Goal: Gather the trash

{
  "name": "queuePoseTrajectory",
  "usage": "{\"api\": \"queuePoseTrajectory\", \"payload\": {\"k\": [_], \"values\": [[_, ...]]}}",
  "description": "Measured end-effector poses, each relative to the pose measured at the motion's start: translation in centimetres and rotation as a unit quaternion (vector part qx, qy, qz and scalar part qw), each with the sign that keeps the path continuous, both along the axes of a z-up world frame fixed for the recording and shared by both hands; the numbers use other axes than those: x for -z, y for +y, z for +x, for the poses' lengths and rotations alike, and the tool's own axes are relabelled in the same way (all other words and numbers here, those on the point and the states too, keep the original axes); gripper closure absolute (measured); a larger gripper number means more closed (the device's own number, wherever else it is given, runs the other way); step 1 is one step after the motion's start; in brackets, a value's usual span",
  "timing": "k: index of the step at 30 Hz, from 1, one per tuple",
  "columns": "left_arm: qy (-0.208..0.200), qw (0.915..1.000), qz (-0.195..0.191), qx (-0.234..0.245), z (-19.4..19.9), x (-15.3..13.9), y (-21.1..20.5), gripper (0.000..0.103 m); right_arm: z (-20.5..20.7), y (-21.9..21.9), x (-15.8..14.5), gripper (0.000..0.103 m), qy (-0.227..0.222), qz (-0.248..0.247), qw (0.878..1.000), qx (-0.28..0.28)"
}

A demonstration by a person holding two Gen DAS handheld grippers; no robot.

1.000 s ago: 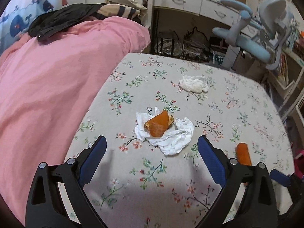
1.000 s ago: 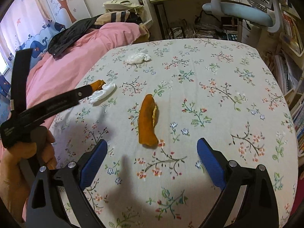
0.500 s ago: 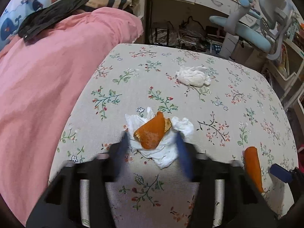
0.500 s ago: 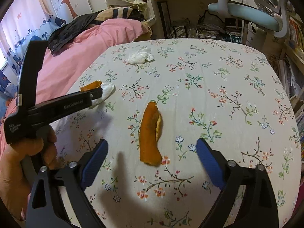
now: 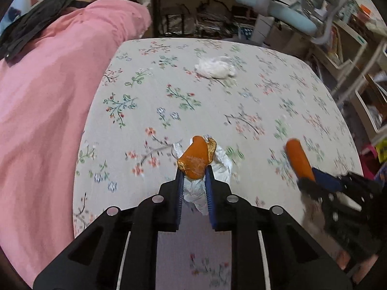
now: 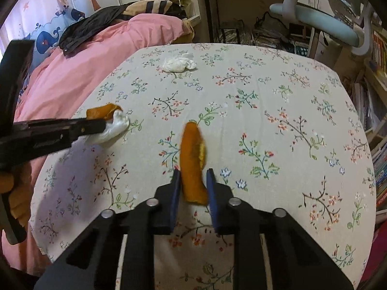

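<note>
Two claws: both mine, both have just been closing, each with a bit of trash between its blue pads.
Left claw (image 5: pixel 195 176): pads drawn in tight on a crumpled white tissue (image 5: pixel 219 166) with a piece of orange peel (image 5: pixel 194 158) on top; the peel sticks out past the tips, the tissue bulges out on the right and hangs between the fingers.
Right claw (image 6: pixel 193 183): pads pressed against the near end of a long strip of orange peel (image 6: pixel 191 154); the rest of the strip reaches away from me over the cloth.
Long strip, look: deep orange outside, a paler yellow curled edge along its right side, slightly blurred.
Short peel, look: orange, rough skin, with a brownish curled lip at the far end.
Left hand (image 6: pixel 14 193): seen from the right wrist, wrapped round the black handle at the table's left edge.
Floral tablecloth (image 6: pixel 278 111): pale, with flower sprigs, under both pieces.
Wadded tissue (image 6: pixel 179 64): a second white wad, well apart, near the far edge.
Pink duvet (image 5: pixel 48 91): beside the table on the left.
</note>
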State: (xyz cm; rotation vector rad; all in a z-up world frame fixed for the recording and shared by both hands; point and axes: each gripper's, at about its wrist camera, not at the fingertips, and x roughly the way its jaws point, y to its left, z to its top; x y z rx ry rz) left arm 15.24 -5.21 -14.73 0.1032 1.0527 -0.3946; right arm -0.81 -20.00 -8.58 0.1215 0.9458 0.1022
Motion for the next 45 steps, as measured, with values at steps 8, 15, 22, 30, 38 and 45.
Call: {"api": "queuePoseTrajectory", "payload": {"k": [8, 15, 22, 30, 38, 45], "values": [[-0.067, 0.9839, 0.157, 0.053, -5.1, -1.7, -1.9, 0.086, -2.0, 0.1, -0.5, 0.087, 0.003, 0.02, 1.0, -0.005], [-0.036, 0.9857, 0.14, 0.088, -8.3, -0.8, -0.5, 0.082, -4.2, 0.5, -1.1, 0.087, -0.001, 0.021, 1.0, -0.011], [-0.021, 0.9941, 0.098, 0.043, -9.8, 0.5, 2.7, 0.056, -4.6, 0.7, -1.0, 0.087, 0.003, 0.026, 1.0, -0.013], [-0.015, 0.9956, 0.075, 0.054, -9.5, 1.0, 2.7, 0.08, -4.4, 0.7, -0.5, 0.087, 0.013, 0.023, 0.999, -0.022], [-0.001, 0.9979, -0.065, 0.004, -8.2, -2.3, 4.6, 0.094, -4.2, 0.8, -0.7, 0.087, 0.009, 0.027, 0.999, -0.02], [0.002, 0.9984, -0.048, 0.029, -9.2, -2.0, 3.6, 0.094, -4.6, 1.3, -0.8, 0.087, 0.01, 0.027, 0.999, -0.027]]}}
